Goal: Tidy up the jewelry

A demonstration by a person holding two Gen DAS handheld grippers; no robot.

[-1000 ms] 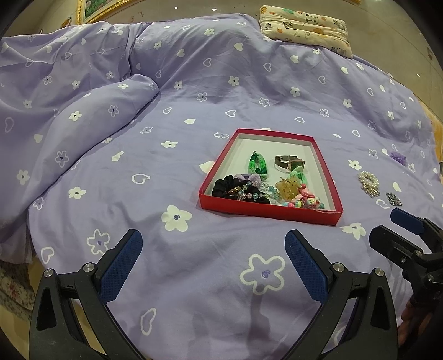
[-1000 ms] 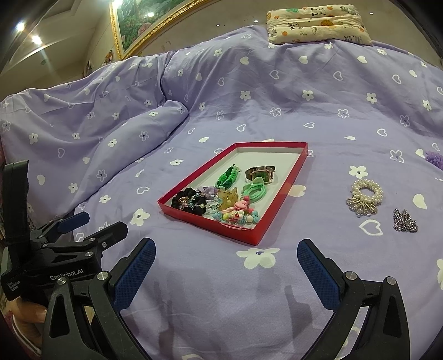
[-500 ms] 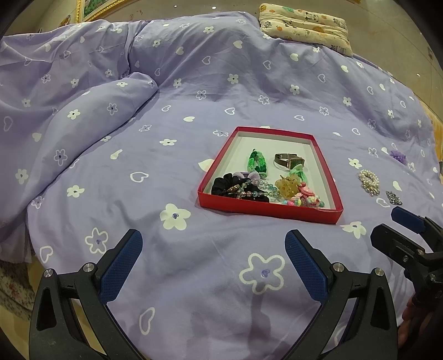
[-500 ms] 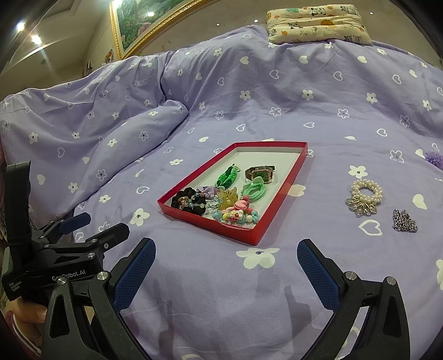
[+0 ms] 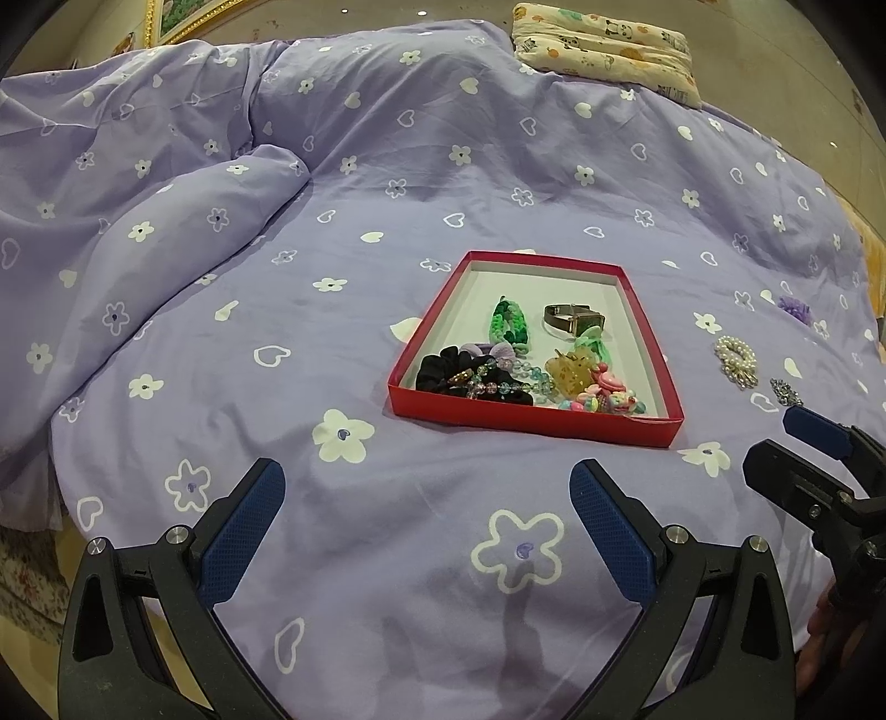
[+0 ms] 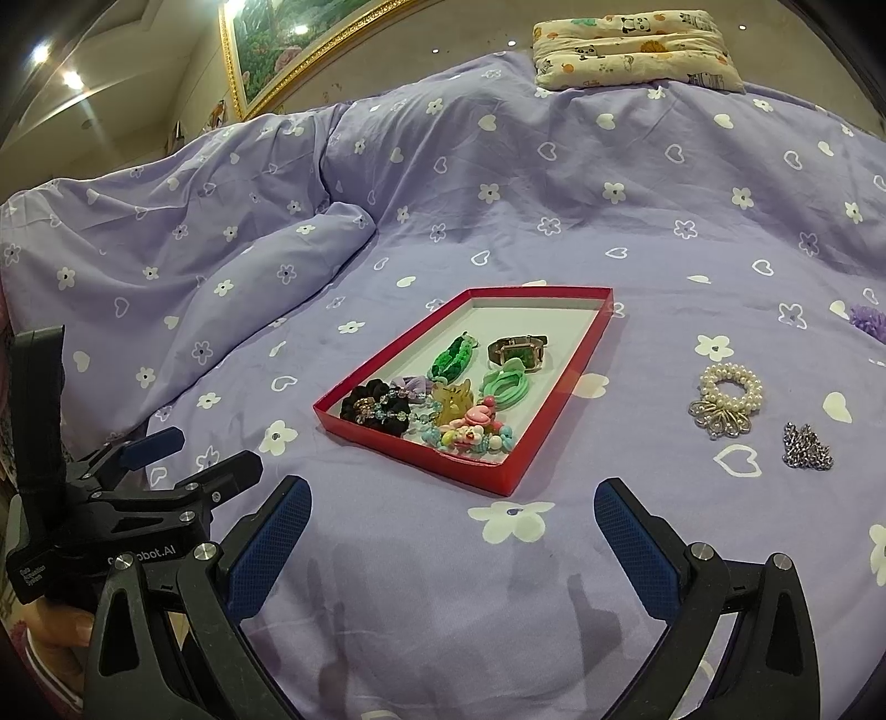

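A red tray (image 5: 531,426) (image 6: 387,437) lies on the purple bedspread and holds a watch (image 5: 573,320), green bands, a black scrunchie and several beads. A pearl bracelet (image 6: 730,390) (image 5: 735,357), a silver chain piece (image 6: 805,448) (image 5: 785,390) and a purple scrunchie (image 6: 866,320) (image 5: 794,309) lie on the bed right of the tray. My left gripper (image 5: 426,526) is open and empty, near the bed's front edge, short of the tray. My right gripper (image 6: 451,534) is open and empty, also short of the tray.
A folded patterned pillow (image 6: 631,50) lies at the far end of the bed. The duvet bunches into a ridge (image 5: 183,221) at the left. A framed picture (image 6: 288,50) hangs on the back wall.
Both grippers have drifted slightly; the tray sits a little lower in both views. Nothing was picked up or released.
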